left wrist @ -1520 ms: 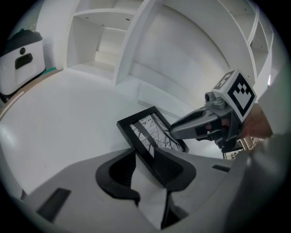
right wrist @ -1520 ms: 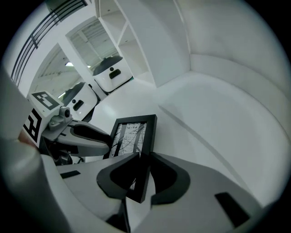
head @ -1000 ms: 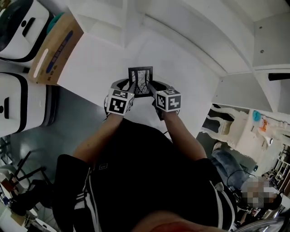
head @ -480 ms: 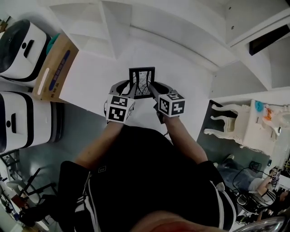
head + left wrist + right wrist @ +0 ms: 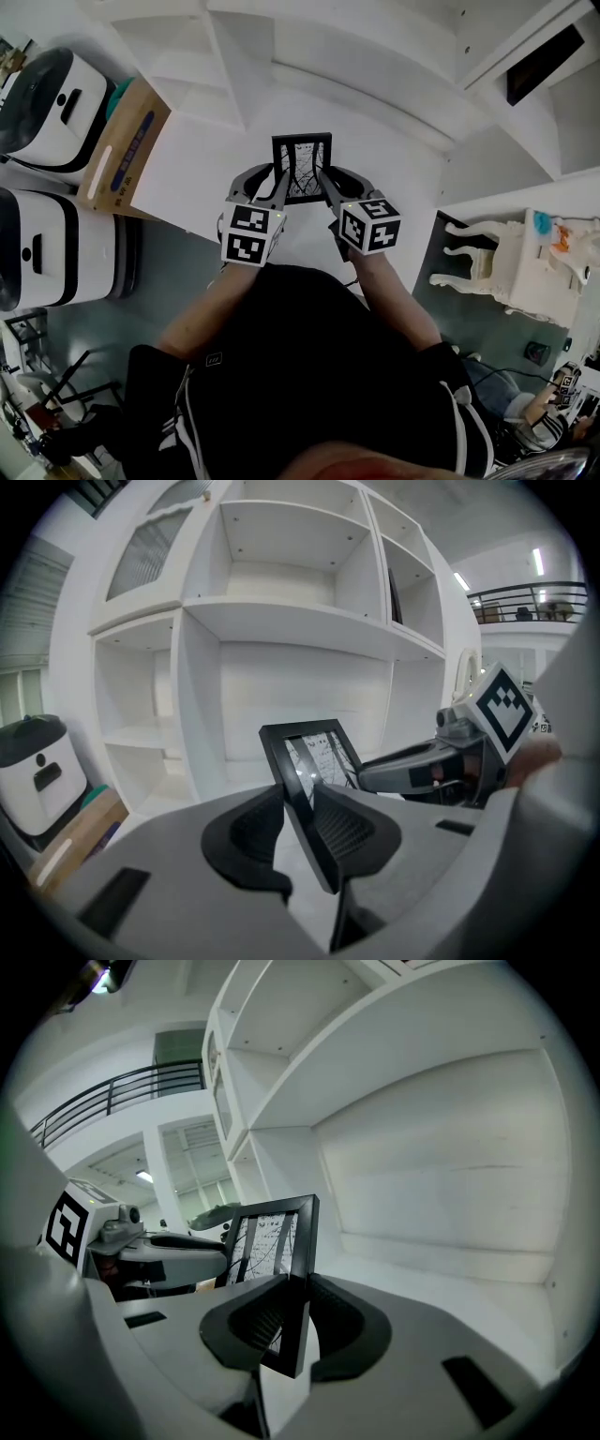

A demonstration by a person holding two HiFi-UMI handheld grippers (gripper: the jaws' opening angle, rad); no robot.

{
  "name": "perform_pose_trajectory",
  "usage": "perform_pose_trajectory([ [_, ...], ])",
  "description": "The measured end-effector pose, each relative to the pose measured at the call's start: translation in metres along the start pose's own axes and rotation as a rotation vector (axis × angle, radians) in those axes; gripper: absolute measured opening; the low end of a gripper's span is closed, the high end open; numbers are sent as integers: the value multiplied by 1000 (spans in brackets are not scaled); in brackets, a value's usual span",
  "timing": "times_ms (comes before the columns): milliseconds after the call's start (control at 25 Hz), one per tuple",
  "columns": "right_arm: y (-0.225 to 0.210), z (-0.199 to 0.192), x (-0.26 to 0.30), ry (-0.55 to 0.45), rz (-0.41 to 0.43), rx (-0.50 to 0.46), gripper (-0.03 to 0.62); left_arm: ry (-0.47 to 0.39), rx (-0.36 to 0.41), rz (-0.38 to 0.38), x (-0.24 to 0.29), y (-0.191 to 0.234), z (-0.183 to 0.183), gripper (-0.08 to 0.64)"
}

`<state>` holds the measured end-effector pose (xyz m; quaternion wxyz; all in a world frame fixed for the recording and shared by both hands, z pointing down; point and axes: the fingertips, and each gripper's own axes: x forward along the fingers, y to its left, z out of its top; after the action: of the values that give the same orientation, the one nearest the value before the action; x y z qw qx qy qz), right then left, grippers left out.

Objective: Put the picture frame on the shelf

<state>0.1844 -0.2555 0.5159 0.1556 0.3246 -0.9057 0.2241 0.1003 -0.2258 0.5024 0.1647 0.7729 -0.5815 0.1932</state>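
Note:
A small black picture frame (image 5: 302, 169) with a line drawing is held upright between both grippers, in front of the white shelf unit (image 5: 375, 84). My left gripper (image 5: 278, 185) is shut on the frame's left edge (image 5: 302, 789), its pads pressing either side. My right gripper (image 5: 325, 186) is shut on the frame's right edge (image 5: 298, 1269). In the left gripper view the right gripper (image 5: 412, 771) reaches in from the right. The left gripper (image 5: 178, 1251) shows at the left of the right gripper view. The shelf unit's open bays (image 5: 281, 682) lie straight ahead, with one wide bay (image 5: 441, 1204) close by.
A cardboard box (image 5: 127, 150) leans beside the shelf unit at the left, next to two white and black machines (image 5: 42, 103). A white ornate chair (image 5: 487, 258) stands on the floor at the right. The shelf's dividers and boards (image 5: 192, 714) stand close in front.
Both grippers have risen with the frame, which now sits higher and nearer the shelf unit. More of the shelf's upper bays have come into the head view.

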Motion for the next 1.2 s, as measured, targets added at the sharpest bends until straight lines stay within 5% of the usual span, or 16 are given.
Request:
perform_pose_trajectory([
  [600,29,102,-14,-203,-143,-74,84,-222,151,-88,-27,32,109,100],
  [1200,65,180,-35,-318,-197,-138,86,-387,209,-145,-59,53,187,100],
])
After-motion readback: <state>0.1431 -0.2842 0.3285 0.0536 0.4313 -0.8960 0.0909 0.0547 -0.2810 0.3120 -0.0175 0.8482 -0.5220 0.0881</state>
